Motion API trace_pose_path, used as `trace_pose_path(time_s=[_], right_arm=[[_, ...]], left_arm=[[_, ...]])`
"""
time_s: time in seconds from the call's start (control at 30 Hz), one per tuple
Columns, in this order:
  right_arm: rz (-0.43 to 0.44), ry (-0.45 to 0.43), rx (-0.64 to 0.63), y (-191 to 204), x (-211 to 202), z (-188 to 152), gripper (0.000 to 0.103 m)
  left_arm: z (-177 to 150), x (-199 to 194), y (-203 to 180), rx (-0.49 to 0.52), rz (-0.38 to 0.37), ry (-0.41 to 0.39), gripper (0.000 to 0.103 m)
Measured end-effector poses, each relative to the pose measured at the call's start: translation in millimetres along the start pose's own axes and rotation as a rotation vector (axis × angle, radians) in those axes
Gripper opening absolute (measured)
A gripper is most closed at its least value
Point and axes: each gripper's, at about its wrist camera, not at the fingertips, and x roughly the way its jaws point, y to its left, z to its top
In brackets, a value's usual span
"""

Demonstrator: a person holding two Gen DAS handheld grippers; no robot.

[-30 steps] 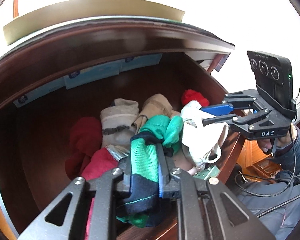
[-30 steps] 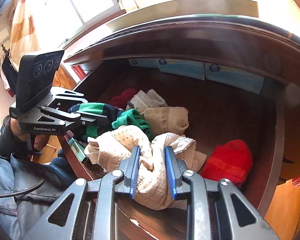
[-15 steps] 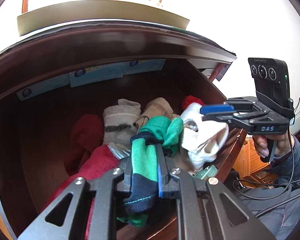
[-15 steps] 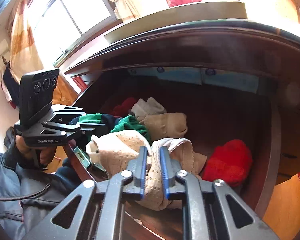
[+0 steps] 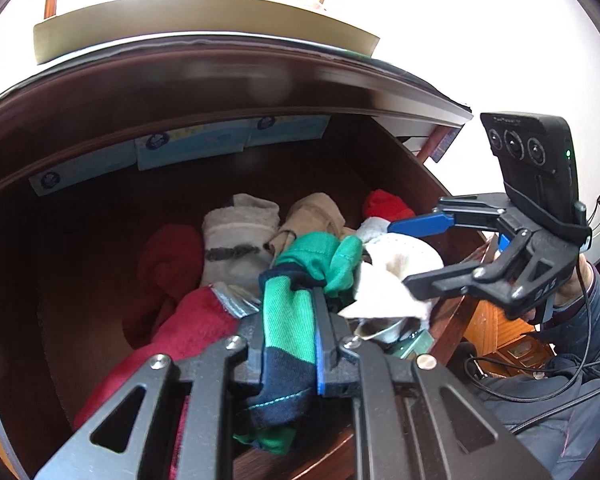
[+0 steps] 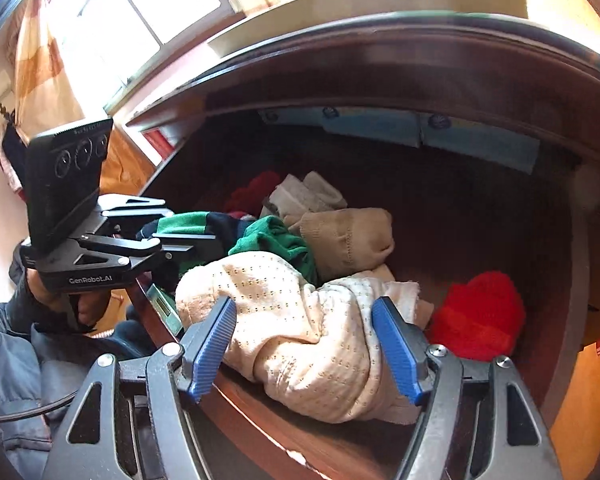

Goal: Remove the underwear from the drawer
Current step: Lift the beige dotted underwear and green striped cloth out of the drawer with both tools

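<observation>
My left gripper (image 5: 290, 308) is shut on green and navy underwear (image 5: 288, 328), held just above the clothes at the front of the open wooden drawer (image 5: 80, 264). In the right wrist view the left gripper (image 6: 196, 242) still grips the green underwear (image 6: 272, 240). My right gripper (image 6: 304, 308) is opening, its jaws wide apart. Cream dotted underwear (image 6: 308, 344) lies loose between them, draped over the drawer's front edge (image 6: 260, 412). In the left wrist view the right gripper (image 5: 400, 254) straddles the cream underwear (image 5: 388, 280).
Inside the drawer lie a bright red knit piece (image 6: 480, 320), a rolled beige garment (image 6: 348, 236), a grey-white sock bundle (image 5: 240, 232) and dark red cloth (image 5: 168, 256). Blue and white packets (image 5: 188, 148) line the back wall. A flat box (image 5: 204, 20) sits on the cabinet top.
The right jaws, clamped on the cream underwear before, now stand wide apart, and the cloth has spread out on the drawer's front edge. The left gripper holds the green underwear as before.
</observation>
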Motion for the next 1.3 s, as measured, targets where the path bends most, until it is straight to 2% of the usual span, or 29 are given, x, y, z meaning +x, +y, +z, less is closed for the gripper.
trace_pose_path(time_s=[0.1, 0.17, 0.23, 0.4, 0.43, 0.47, 0.5, 0.83, 1.3], right_arm=[[-0.039, 0.053, -0.032, 6, 9, -1, 0.07], [-0.072, 0.069, -0.055, 8, 10, -2, 0.041], [-0.085, 0.061, -0.072, 9, 7, -4, 0.03], [-0.146, 0.011, -0.148, 23, -3, -12, 0.02], [-0.151, -0.007, -0.149, 24, -7, -13, 0.017], [-0.147, -0.034, -0.153, 23, -13, -14, 0.008], [-0.14, -0.06, -0.149, 23, -18, -14, 0.006], [-0.121, -0.155, -0.128, 25, -38, -12, 0.005], [-0.101, -0.293, -0.118, 31, -72, -3, 0.005]], left_arm=[[-1, 0, -2, 0.011, -0.001, -0.003, 0.013], [-2, 0, -3, 0.014, -0.007, -0.004, 0.013], [-1, -2, -3, 0.009, -0.013, -0.014, 0.013], [-2, -10, -2, -0.004, -0.02, -0.042, 0.012], [-3, -12, -2, -0.007, -0.021, -0.047, 0.011], [-3, -14, -2, -0.008, -0.02, -0.054, 0.011], [-3, -15, -2, -0.01, -0.021, -0.061, 0.011], [-2, -43, -2, -0.031, -0.018, -0.158, 0.011], [0, -65, 4, -0.05, 0.008, -0.249, 0.011]])
